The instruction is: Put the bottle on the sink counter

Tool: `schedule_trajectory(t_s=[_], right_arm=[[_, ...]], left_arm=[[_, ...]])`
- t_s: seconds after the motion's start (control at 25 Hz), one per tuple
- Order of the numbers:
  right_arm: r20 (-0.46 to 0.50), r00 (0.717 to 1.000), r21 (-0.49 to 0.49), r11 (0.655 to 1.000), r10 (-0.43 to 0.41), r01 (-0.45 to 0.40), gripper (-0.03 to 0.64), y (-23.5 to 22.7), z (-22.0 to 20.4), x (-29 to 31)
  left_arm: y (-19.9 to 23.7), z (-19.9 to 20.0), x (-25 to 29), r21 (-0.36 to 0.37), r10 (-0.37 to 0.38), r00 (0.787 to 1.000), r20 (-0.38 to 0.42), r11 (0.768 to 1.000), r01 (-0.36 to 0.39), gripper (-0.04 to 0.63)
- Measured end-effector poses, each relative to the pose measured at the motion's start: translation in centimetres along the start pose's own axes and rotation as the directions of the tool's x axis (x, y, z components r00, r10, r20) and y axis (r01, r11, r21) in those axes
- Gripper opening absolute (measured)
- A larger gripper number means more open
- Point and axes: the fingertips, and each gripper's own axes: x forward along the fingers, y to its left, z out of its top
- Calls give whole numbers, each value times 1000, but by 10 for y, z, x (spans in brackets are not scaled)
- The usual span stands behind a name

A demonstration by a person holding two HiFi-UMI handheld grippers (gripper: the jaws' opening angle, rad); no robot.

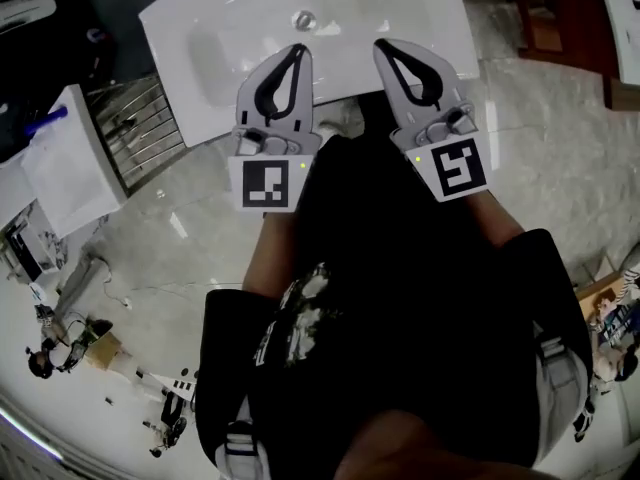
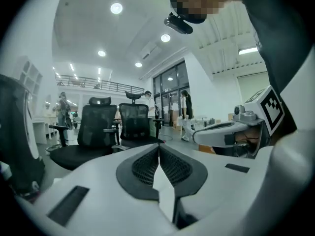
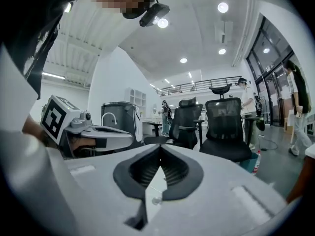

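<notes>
Left tool: the left tool [image 1: 296, 50] has its jaws pressed together with nothing between them. It is held up near the person's chest and pointed toward the sink.
Right tool: the right tool [image 1: 385, 46] is also pressed together and empty, beside the left one but apart from it.
Bottle: I cannot find it for certain in any view. Neither tool holds it, and none stands on the visible part of the tabletop [image 1: 185, 28].
Step, as judged: the bottle is either not yet fetched or out of sight, so the placing looks not yet done.
Risk, grasp: both tools are closed, so one must be spread before it can take the bottle. Reaching in while closed would knock the bottle over.
Risk, placing: the tabletop is a narrow, glossy rim around the basin [image 1: 330, 13]. A bottle set too near the inner edge could slide or tip down toward the drain [image 1: 304, 20].
Risk, crowding: the two tools sit close together and could bump on a reach.
Pads: the pads [image 2: 145, 166] are black, ribbed and curved, and meet at a thin tip. They probably grip a round bottle well only if it is centred.
Tool bodies: smooth pale grey plastic, each with a black-and-white marker cube.
Tabletop and basin: white, hard and shiny, with rounded corners.
Nearby: a wire rack [image 1: 140, 128] of thin metal bars stands left of the sink. The floor [image 1: 560, 138] is pale, polished and reflective.
</notes>
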Motion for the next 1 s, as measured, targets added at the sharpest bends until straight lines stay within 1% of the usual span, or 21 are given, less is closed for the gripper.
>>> schedule_trajectory(t_s=[0.08,0.2,0.32,0.44,0.52,0.6,0.68,0.8,0.88,1.0], right_arm=[[2,1000,17,1000,16,-16,-6,31,11,-10],[19,1000,39,999,21,-22,-6,69,30,-22],[43,999,28,999,21,-22,-6,100,43,-30],[54,998,9,1000,20,-20,-6,122,50,-37],[59,998,-4,1000,22,-21,-6,134,52,-42],[67,997,-24,999,29,-28,-6,144,53,-46],[72,997,-37,999,39,-36,-6,157,53,-53],[47,998,-39,999,35,-33,-6,168,56,-60],[52,998,-50,999,23,-21,-6,164,65,-56],[40,999,-69,998,14,-11,-6,153,67,-55]], left_arm=[[7,10,-43,-5,39,999,6,999,-39,20],[19,24,-94,4,77,997,21,997,-77,20],[28,36,-132,-1,105,992,74,994,-105,20],[28,45,-164,-22,91,990,109,996,-89,20],[25,52,-182,-15,76,988,136,997,-74,20],[24,53,-197,1,83,985,150,996,-84,20],[22,50,-214,-13,97,983,155,995,-96,20],[19,43,-232,-39,94,988,119,995,-90,20],[22,41,-227,-49,78,992,99,996,-73,20],[23,49,-213,-59,42,989,142,998,-34,20]])
